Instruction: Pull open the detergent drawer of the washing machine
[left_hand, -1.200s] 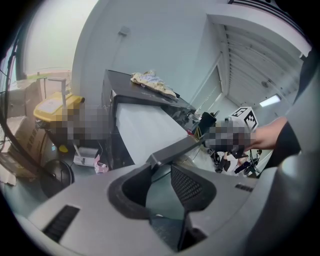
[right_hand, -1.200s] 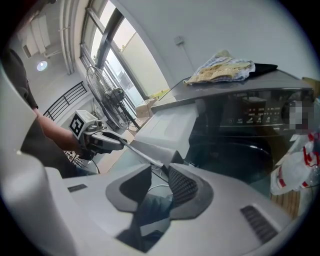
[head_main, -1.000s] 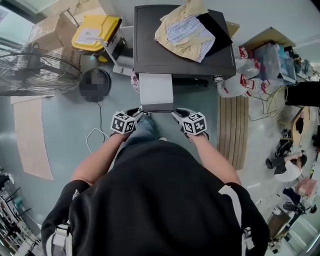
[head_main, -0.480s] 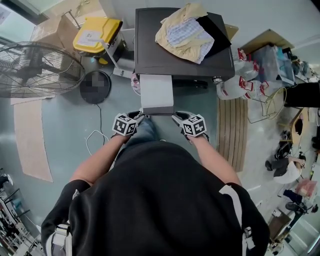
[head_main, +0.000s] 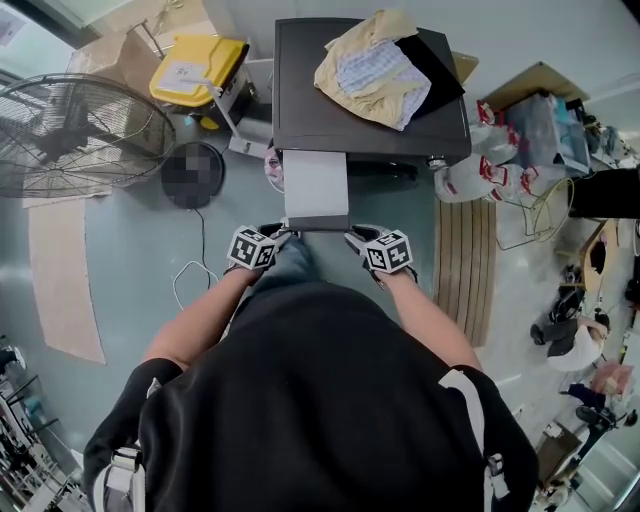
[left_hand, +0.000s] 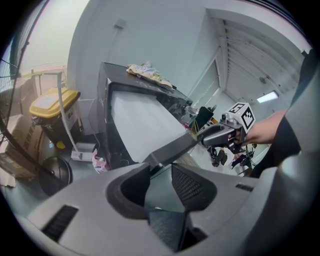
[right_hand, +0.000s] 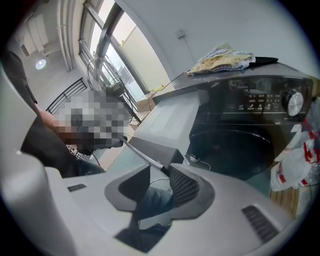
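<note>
The dark washing machine (head_main: 300, 90) stands ahead, and its long pale detergent drawer (head_main: 316, 185) sticks far out toward me. My left gripper (head_main: 275, 232) is at the left end of the drawer's dark front panel. My right gripper (head_main: 352, 235) is at the right end. In the left gripper view the panel's corner (left_hand: 152, 160) sits at the tips of my left gripper (left_hand: 161, 175). Its jaws are opening, with a gap showing beside the pads. In the right gripper view the panel's edge (right_hand: 150, 155) lies at my right gripper (right_hand: 160, 182), whose jaws are also opening.
A pile of clothes (head_main: 375, 65) lies on the machine's top. A standing fan (head_main: 75, 135) and a yellow bin (head_main: 195, 70) are to the left. Plastic bags (head_main: 480, 170) and a wooden pallet (head_main: 465, 260) are to the right. The round door (right_hand: 235, 145) is below the control panel.
</note>
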